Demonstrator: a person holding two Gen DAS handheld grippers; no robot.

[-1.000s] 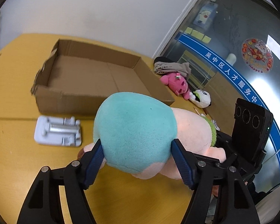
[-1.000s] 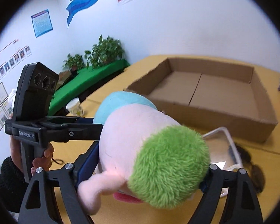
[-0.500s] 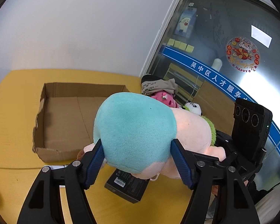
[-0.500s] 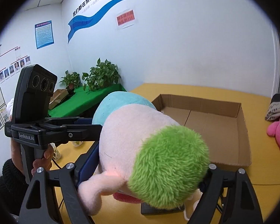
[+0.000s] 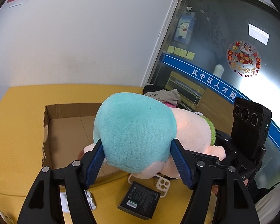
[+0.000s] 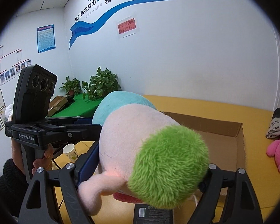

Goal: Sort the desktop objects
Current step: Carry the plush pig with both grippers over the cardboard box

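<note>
Left gripper [image 5: 138, 160] and right gripper [image 6: 145, 169] both clamp the plush toy [image 5: 136, 130] above the desk [image 5: 16, 130], jaws wide.

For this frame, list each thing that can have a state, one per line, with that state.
Plush toy: held off the table, gripped at both ends.
Left gripper: shut on the teal end.
Right gripper: shut on the green end.
Cardboard box: open-topped, visible part holds nothing.
Black box: lying flat on the table.
Phone case: lying flat, partly hidden.
Paper cup: upright.
Pink plush: lying beside the box.
</note>
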